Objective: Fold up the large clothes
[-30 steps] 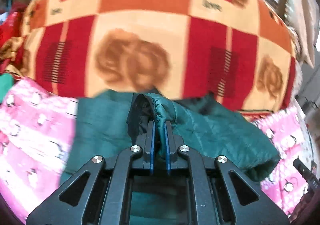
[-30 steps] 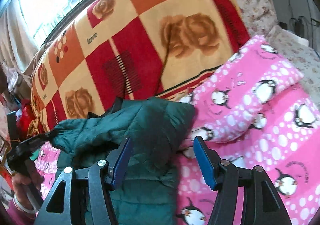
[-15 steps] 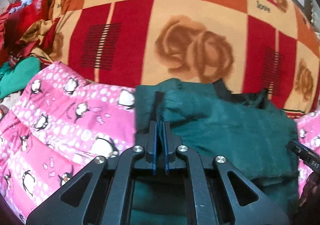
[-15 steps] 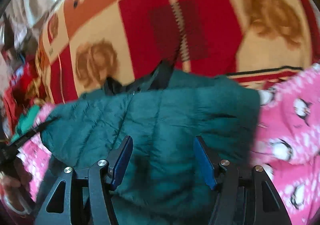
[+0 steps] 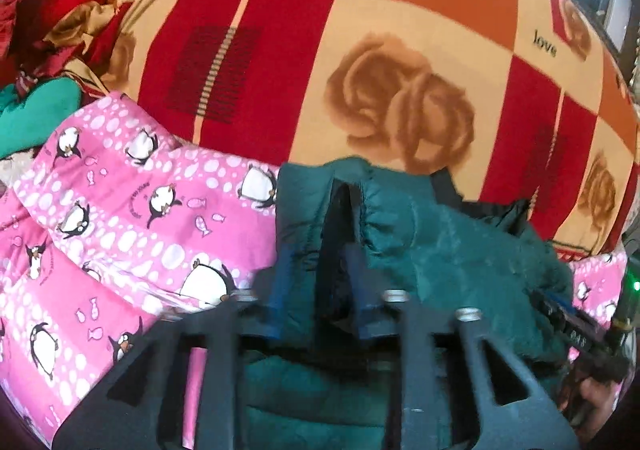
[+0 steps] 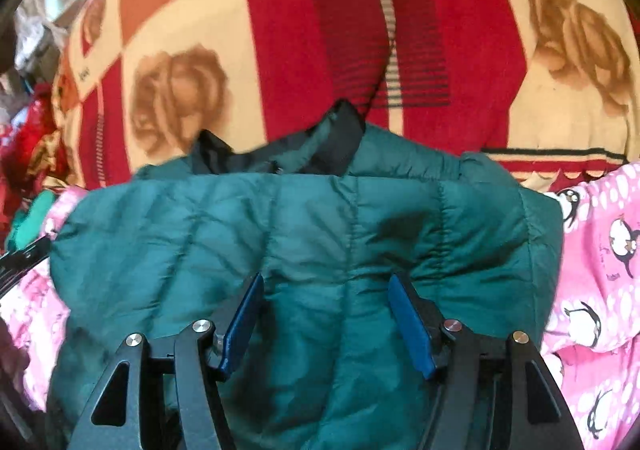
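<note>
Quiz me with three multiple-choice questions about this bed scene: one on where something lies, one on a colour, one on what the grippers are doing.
1. What does the jacket lie on?
A. bare floor
B. pink penguin bedding
C. a chair

2. What colour is the jacket?
A. dark green
B. yellow
C. white

3. How does the right gripper stand?
A. shut on the jacket
B. open over the jacket
C. out of view

Answers: B, penguin fabric shows on both sides of it; A, its quilted shell is green; B, its blue fingers stand apart.
</note>
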